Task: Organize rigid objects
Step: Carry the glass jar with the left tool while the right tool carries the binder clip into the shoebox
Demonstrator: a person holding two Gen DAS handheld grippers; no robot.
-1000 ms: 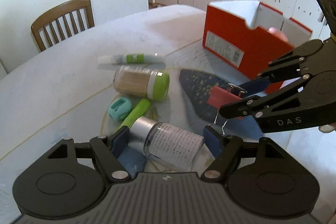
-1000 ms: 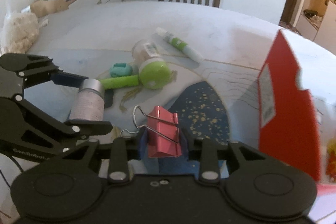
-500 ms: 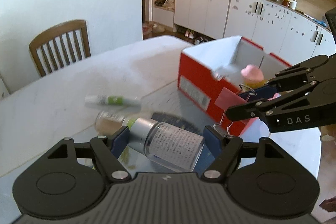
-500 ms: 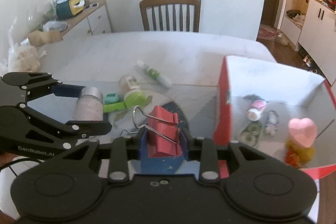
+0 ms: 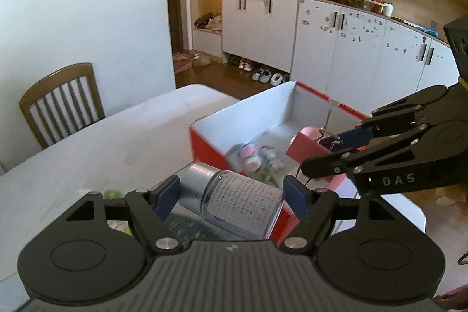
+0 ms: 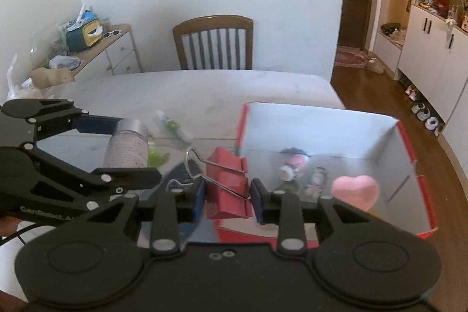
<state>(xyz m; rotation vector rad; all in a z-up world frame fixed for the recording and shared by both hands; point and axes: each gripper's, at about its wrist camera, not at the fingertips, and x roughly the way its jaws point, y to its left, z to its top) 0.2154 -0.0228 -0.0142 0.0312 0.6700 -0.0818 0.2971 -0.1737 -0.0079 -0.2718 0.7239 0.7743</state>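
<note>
Left gripper point(image 5: 231, 193): clenched on a jar point(image 5: 234, 202), blue pads pressing its two sides; held up off the counter point(image 5: 117, 148).
Jar: clear body with a printed paper label, silver cap; lies crosswise between the pads, cap toward the left pad and tilted slightly away. In the right wrist view the same jar point(image 6: 127, 146) sits in the left gripper point(image 6: 122, 148) at left of frame.
Right gripper point(image 6: 226, 195): clenched on a red binder clip point(image 6: 228, 184), pads on its two flat sides.
Binder clip: wire handles folded over the body, one loop sticking out to the left. In the left wrist view the clip point(image 5: 310, 146) hangs in the right gripper point(image 5: 330, 154) over the near part of the box point(image 5: 254, 113).
Box: red outside, white inside, open top, standing on the counter near its right edge.
Box contents: pink heart-shaped piece point(image 6: 355, 190) toward the near right; a few small figures point(image 6: 292, 168) on the floor of the box, too blurred to name.
Counter, left of box: green-and-white tube point(image 6: 172, 127) lying flat; a green item point(image 6: 156, 157) partly hidden behind the jar; dark blue speckled patch point(image 6: 181, 168) on the surface under the clip.
Background: wooden chair point(image 6: 213, 44) at the far side of the counter; white cabinets point(image 5: 336, 48) along the wall.
</note>
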